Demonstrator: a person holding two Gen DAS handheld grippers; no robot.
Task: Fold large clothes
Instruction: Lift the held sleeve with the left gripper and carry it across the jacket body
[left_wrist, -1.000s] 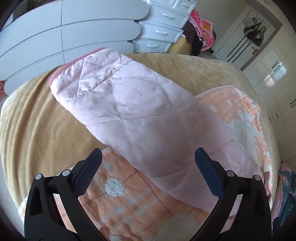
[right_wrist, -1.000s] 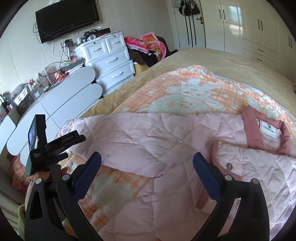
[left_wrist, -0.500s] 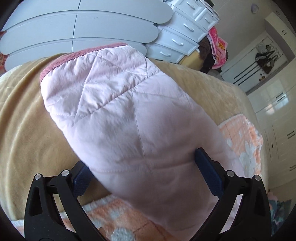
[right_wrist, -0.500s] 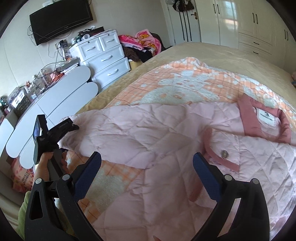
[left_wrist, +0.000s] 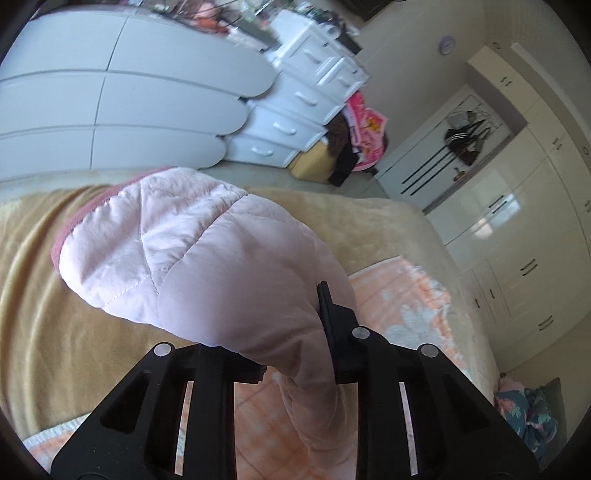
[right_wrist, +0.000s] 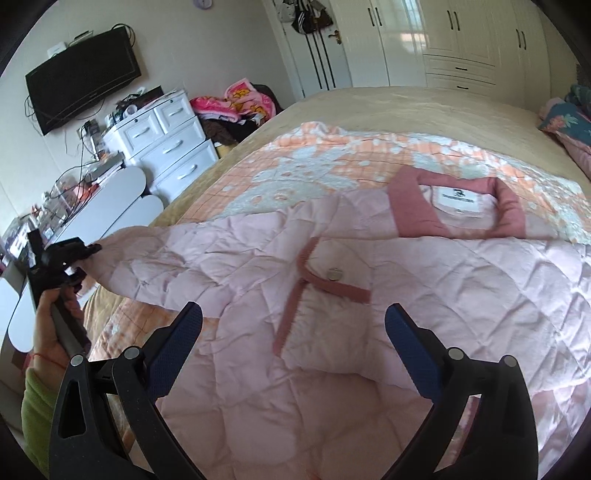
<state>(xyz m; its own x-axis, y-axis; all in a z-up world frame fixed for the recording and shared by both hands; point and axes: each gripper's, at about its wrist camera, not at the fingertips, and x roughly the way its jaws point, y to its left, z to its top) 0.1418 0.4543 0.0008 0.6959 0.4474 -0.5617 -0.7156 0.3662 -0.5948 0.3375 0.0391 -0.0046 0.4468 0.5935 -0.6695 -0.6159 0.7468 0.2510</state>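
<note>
My left gripper (left_wrist: 295, 354) has just closed its jaws on the sleeve (left_wrist: 207, 251) of the pink quilted jacket (right_wrist: 369, 295), which bunches between them above the bed (left_wrist: 55, 314). My right gripper (right_wrist: 293, 347) hovers with jaws wide apart and empty over the jacket's front, spread on the orange blanket (right_wrist: 332, 155).

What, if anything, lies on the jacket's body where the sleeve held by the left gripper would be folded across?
Nothing visible does. The left gripper is shut on the sleeve, and the jacket lies flat on the bed with only its own pocket flap there. The right gripper hovers open above it.
</note>
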